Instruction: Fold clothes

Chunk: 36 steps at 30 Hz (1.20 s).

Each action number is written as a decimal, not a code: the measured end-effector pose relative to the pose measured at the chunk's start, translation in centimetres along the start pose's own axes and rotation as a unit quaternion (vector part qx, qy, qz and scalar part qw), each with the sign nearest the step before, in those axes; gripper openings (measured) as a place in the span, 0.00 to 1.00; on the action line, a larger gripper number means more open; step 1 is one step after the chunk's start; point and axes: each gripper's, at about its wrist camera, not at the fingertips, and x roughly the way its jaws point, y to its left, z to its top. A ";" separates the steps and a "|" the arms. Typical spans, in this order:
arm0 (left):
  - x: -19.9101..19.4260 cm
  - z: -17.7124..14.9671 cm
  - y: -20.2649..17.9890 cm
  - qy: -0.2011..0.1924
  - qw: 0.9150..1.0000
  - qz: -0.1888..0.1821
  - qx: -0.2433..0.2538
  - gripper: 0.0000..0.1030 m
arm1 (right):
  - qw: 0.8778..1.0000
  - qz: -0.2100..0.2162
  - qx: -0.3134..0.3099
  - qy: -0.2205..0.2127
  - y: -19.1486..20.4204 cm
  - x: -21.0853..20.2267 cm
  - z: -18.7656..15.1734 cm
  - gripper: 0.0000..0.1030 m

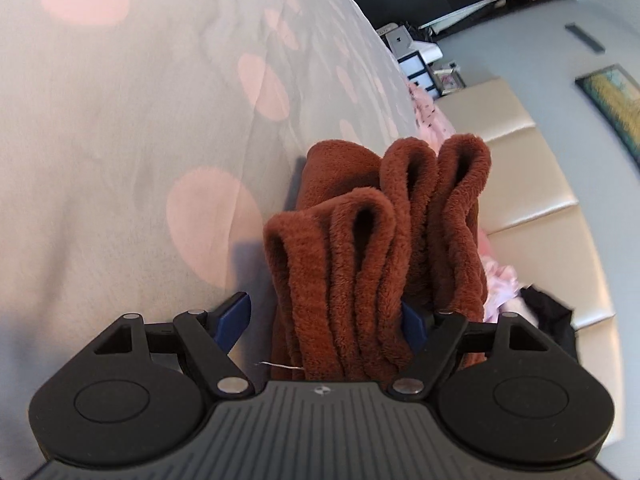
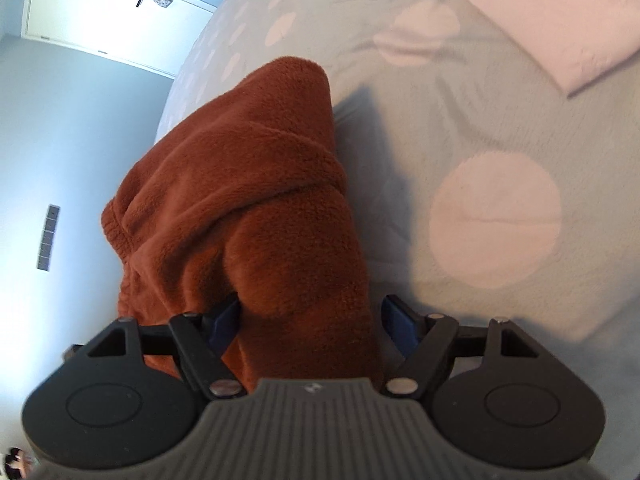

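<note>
Left tool (image 1: 324, 320) and right tool (image 2: 312, 316), both spread wide, bracket a rust-brown fleece garment (image 1: 372, 248) bunched in folds on the polka-dot bed (image 1: 140, 120). Only the left view shows the cream headboard (image 1: 532, 184); the right shows a pink pillow (image 2: 560, 20).

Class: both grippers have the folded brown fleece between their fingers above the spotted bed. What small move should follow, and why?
Probably draw both grippers back. The left gripper and right gripper stand wide, and the fleece sits bunched between them by the bed cover.
</note>
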 end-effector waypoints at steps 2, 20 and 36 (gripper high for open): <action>0.4 -0.1 0.3 -0.004 1.000 -0.008 -0.003 0.74 | 1.000 0.010 0.002 0.002 -0.3 0.4 0.1 0.71; 1.2 -0.9 -0.7 -0.024 0.999 -0.045 -0.014 0.40 | 0.998 0.062 -0.022 -0.023 1.9 -1.3 -1.0 0.43; -11.5 1.4 -3.3 -0.102 0.993 -0.059 0.020 0.39 | 0.989 0.125 -0.066 -0.047 13.1 -3.5 -4.2 0.42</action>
